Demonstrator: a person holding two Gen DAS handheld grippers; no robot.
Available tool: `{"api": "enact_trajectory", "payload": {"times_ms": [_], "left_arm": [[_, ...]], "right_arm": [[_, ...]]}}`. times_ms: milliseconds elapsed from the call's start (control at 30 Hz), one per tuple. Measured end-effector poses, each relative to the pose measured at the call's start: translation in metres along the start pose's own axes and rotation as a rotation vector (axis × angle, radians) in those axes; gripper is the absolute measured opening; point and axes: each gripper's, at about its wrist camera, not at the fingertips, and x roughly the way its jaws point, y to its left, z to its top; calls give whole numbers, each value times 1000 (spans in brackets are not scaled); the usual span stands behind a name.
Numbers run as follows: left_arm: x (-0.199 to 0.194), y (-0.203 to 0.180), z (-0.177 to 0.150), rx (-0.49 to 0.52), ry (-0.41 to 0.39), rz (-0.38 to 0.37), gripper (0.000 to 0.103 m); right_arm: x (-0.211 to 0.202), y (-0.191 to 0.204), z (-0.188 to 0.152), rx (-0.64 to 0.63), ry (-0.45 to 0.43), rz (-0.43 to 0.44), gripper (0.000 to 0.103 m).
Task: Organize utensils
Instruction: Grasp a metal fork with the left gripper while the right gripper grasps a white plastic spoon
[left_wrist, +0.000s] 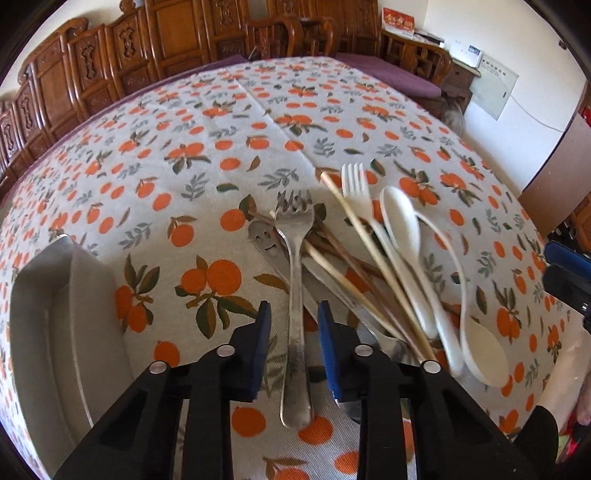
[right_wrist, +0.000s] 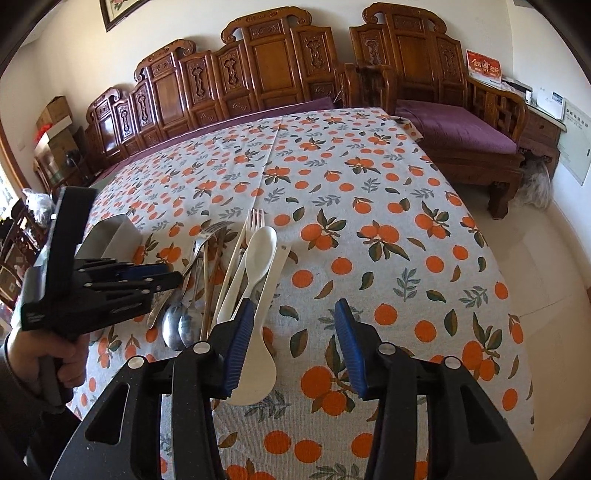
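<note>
Metal fork (left_wrist: 297, 295) lies mid-table, left of pile — stiff, slick, prob light; take it mid-handle. Left gripper (left_wrist: 293, 325) straddles handle, pads not yet touching. Right gripper (right_wrist: 291, 347) open, empty — beside white spoon (right_wrist: 255, 325).

Bright, even daylight; soft shadows; strong fisheye bending with dark corners; white utensils (left_wrist: 413, 258) right of centre in the left view motion-blurred
</note>
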Motion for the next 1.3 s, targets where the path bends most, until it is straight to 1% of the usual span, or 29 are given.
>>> {"api": "enact_trajectory", "payload": {"times_ms": [167, 200, 233, 267, 333, 533, 633, 933, 1067, 1133, 1233, 1300], "left_arm": [[5, 6, 5, -9, -2, -13, 22], [5, 6, 6, -10, -1, -18, 16], [5, 7, 5, -13, 1, -30, 14], [6, 8, 5, -15, 9, -34, 7], [7, 9, 2, -13, 24, -23, 8], [7, 10, 1, -15, 30, -26, 8], [6, 10, 0, -2, 26, -29, 7], [-16, 11, -18, -8, 4, -35, 7], [-29, 8, -22, -7, -12, -38, 7], [-34, 6, -23, -8, -18, -38, 7], [-43, 5, -24, -11, -33, -41, 7], [-47, 5, -24, -13, -40, -45, 7]], "right_arm": [[4, 2, 0, -8, 8, 5, 48], [5, 2, -1, -10, 11, 6, 48], [6, 2, -1, -12, 13, 6, 48], [6, 3, -2, -14, 16, 7, 48], [7, 3, -2, -17, 19, 6, 48], [14, 8, -2, -25, 33, 12, 47], [21, 11, -1, -38, 45, 14, 45], [52, 17, 0, -28, 96, 56, 40], [63, 19, 3, -17, 109, 75, 36], [67, 21, 4, -28, 110, 70, 33], [74, 19, 4, -23, 124, 59, 26], [78, 18, 3, -22, 132, 58, 19]]}}
